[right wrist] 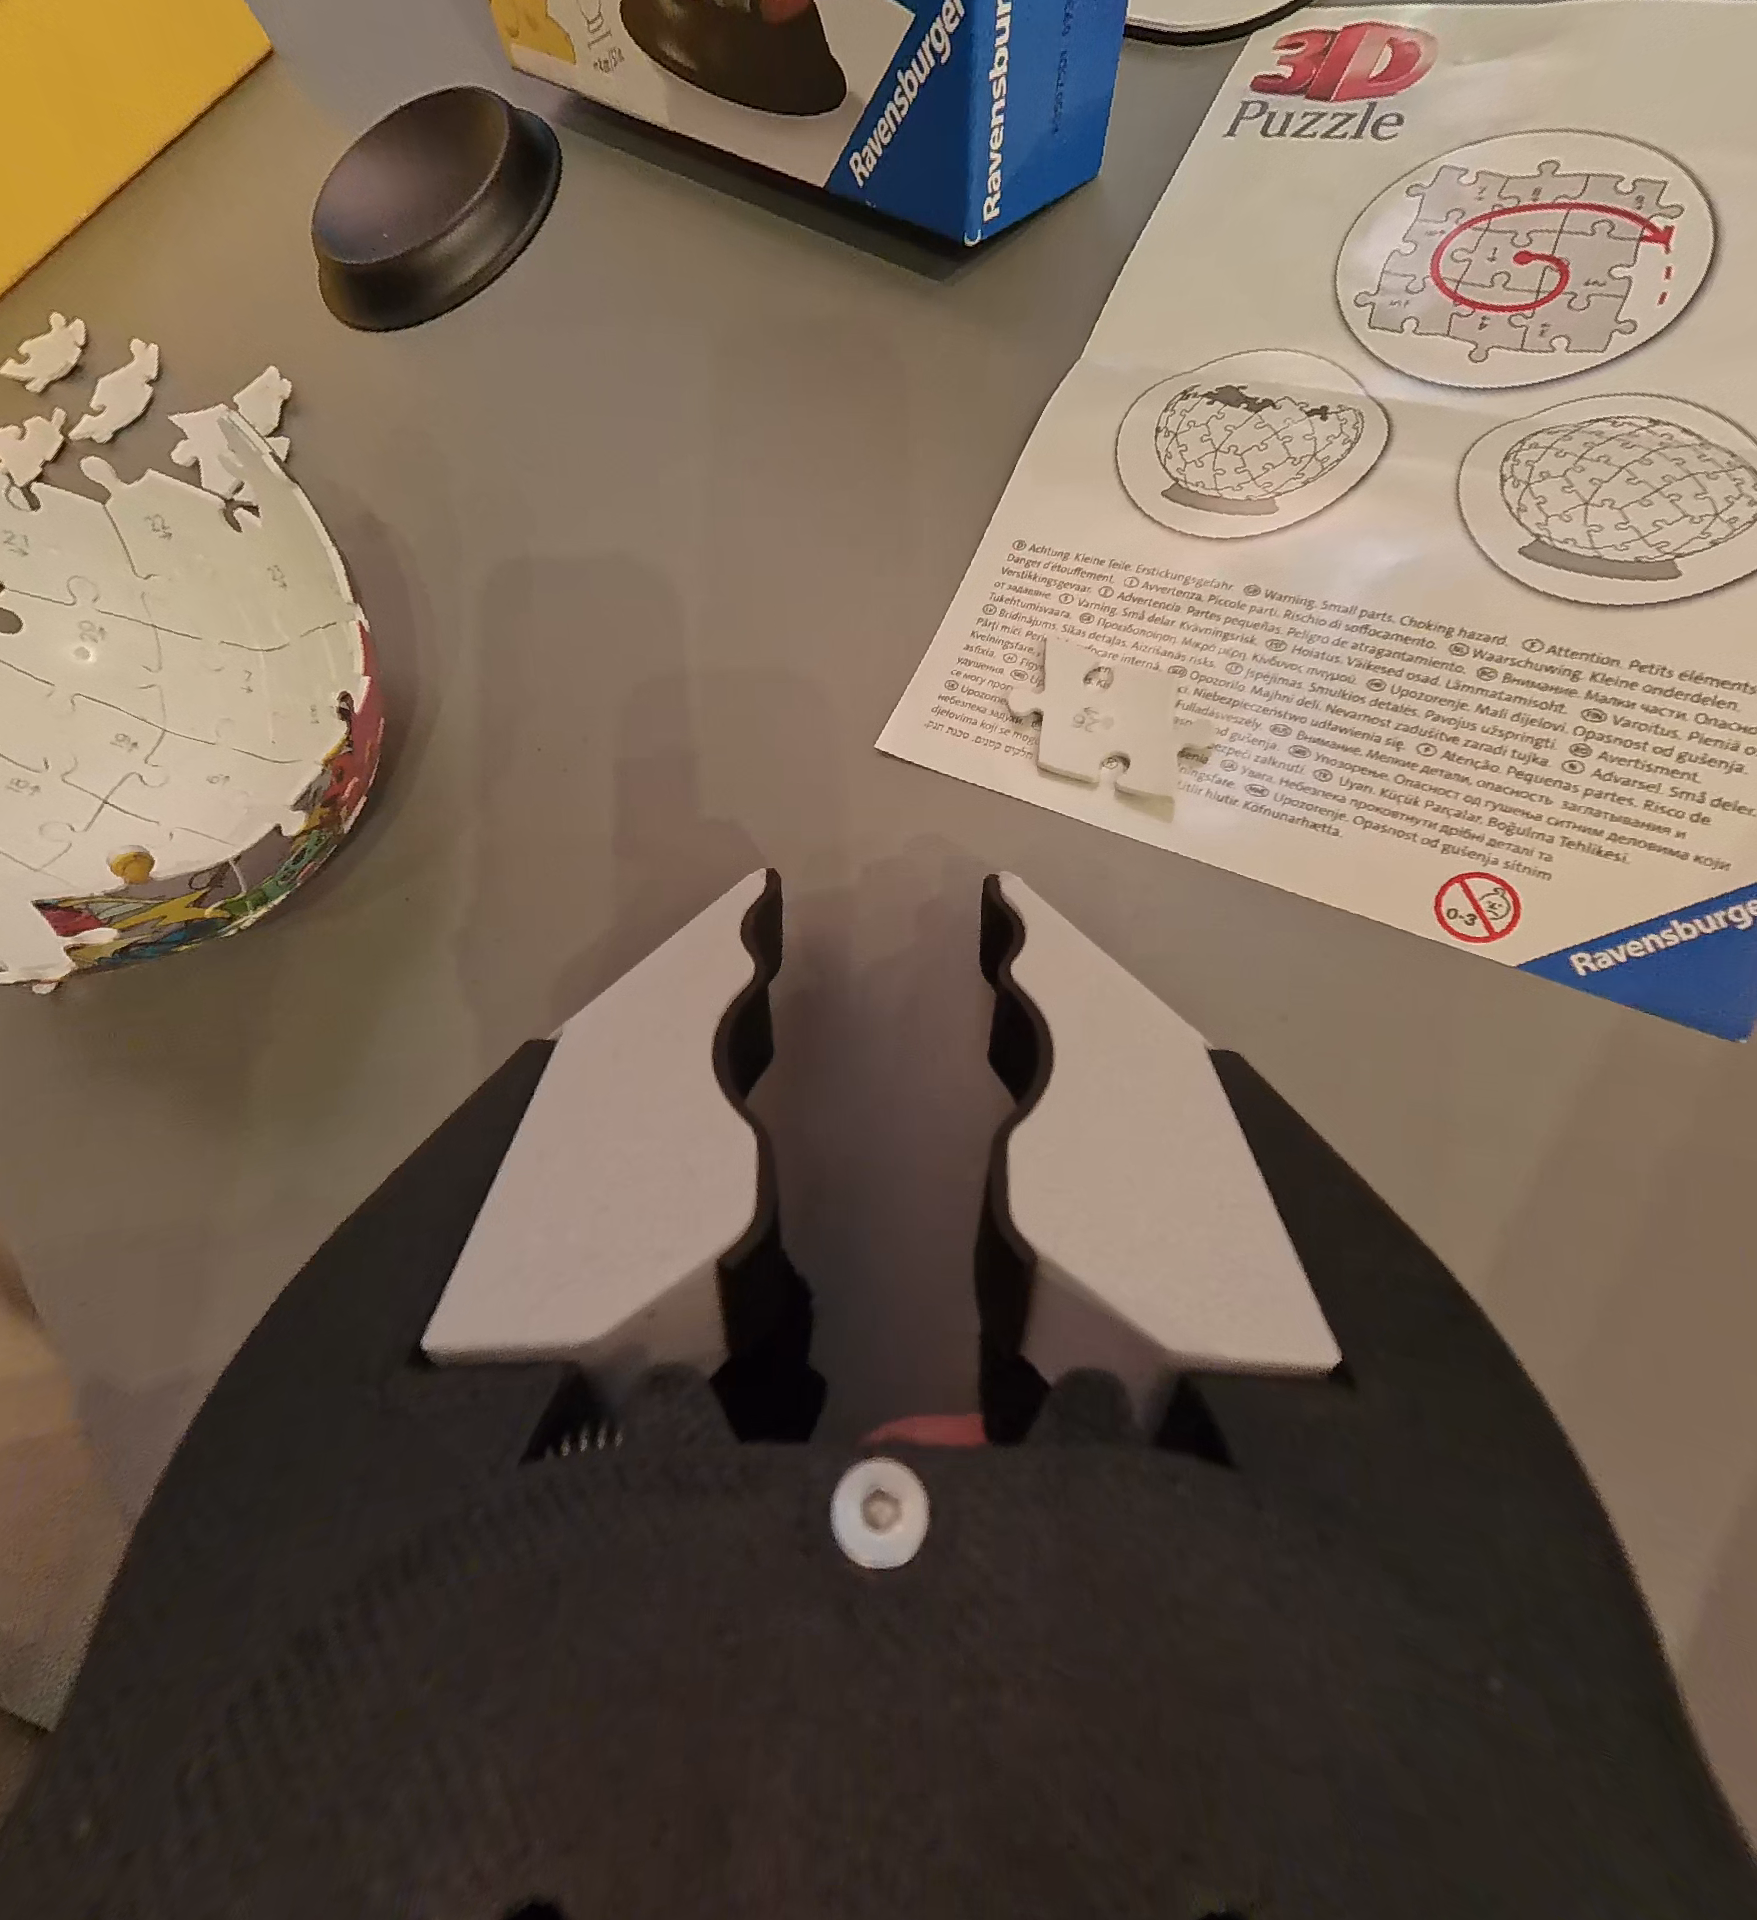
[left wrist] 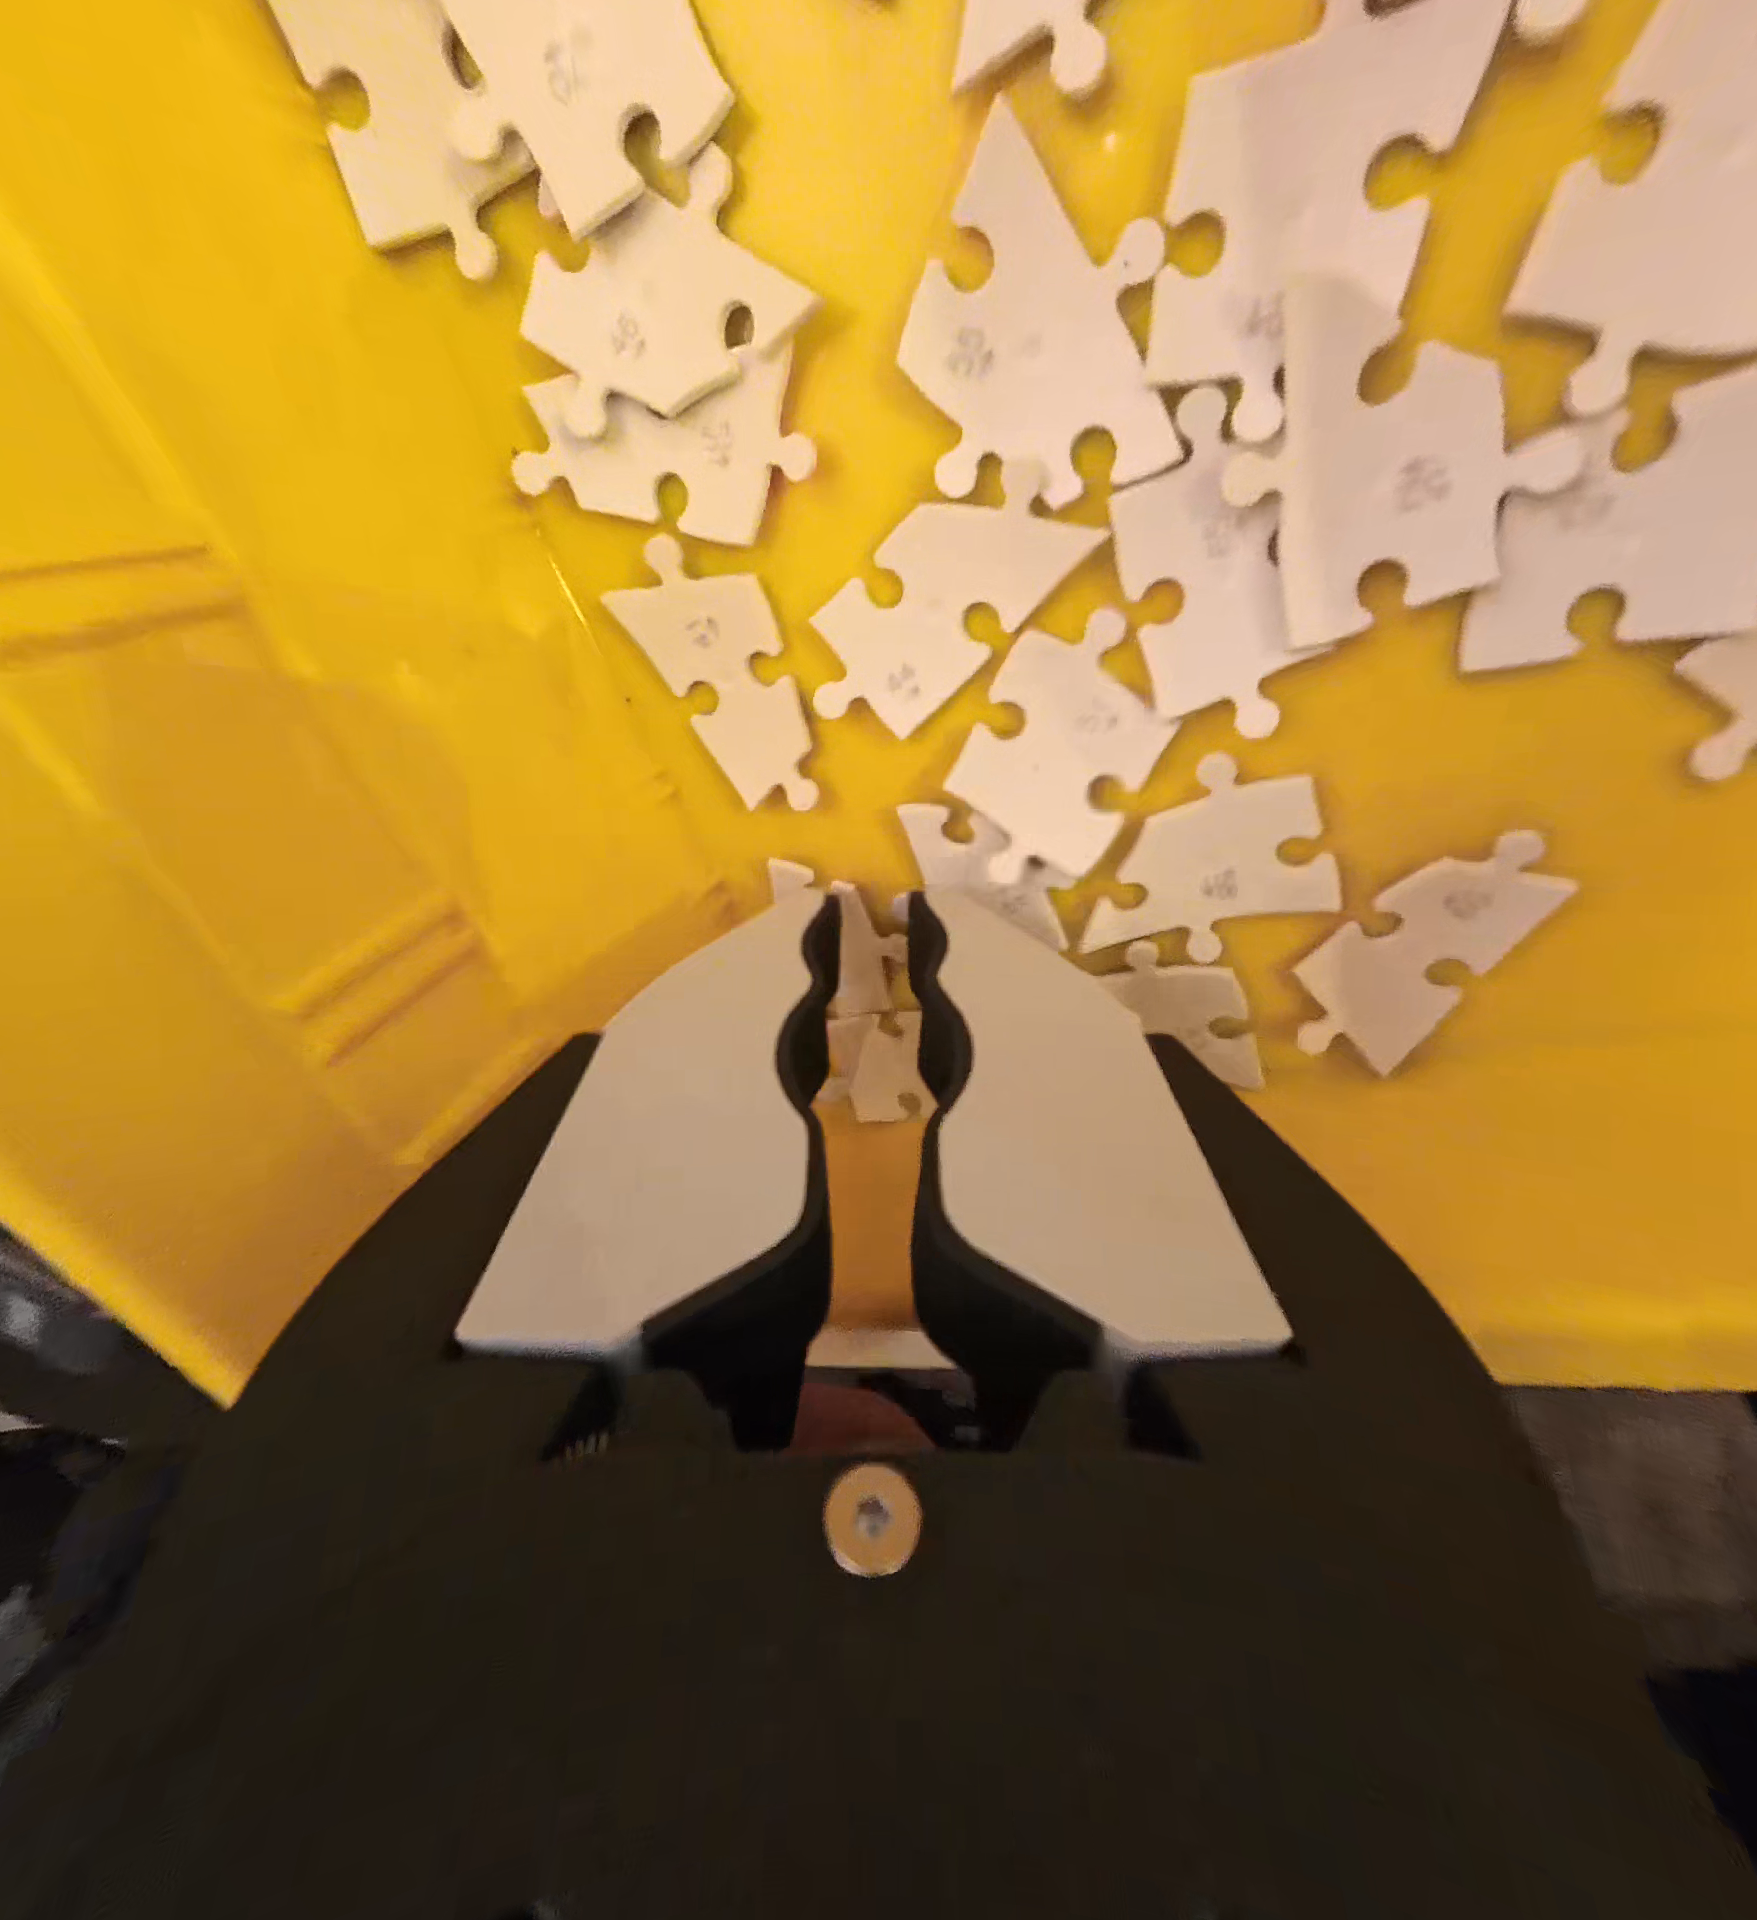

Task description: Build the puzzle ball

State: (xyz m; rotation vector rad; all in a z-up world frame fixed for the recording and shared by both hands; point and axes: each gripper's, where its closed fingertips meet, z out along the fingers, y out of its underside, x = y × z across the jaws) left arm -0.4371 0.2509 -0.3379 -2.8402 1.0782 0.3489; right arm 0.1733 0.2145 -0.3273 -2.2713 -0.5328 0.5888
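Your left gripper (left wrist: 874, 914) is down in the yellow tray (left wrist: 1476, 1195) among the loose white pieces (left wrist: 1206, 862), its jaws nearly closed around one piece (left wrist: 869, 977); whether it truly grips I cannot tell; your right gripper (right wrist: 879, 894) hangs released above the tabletop (right wrist: 697, 520); the half-built ball (right wrist: 147, 707) lies to its left; next, I judge, carry that piece to the ball's open rim.

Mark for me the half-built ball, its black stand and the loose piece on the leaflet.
half-built ball (right wrist: 157, 707): right wrist view, on its white inner shell.
black stand (right wrist: 432, 213): right wrist view, on the dished top.
loose piece (right wrist: 1108, 727): right wrist view, on its white middle, lying on the leaflet's lower corner.
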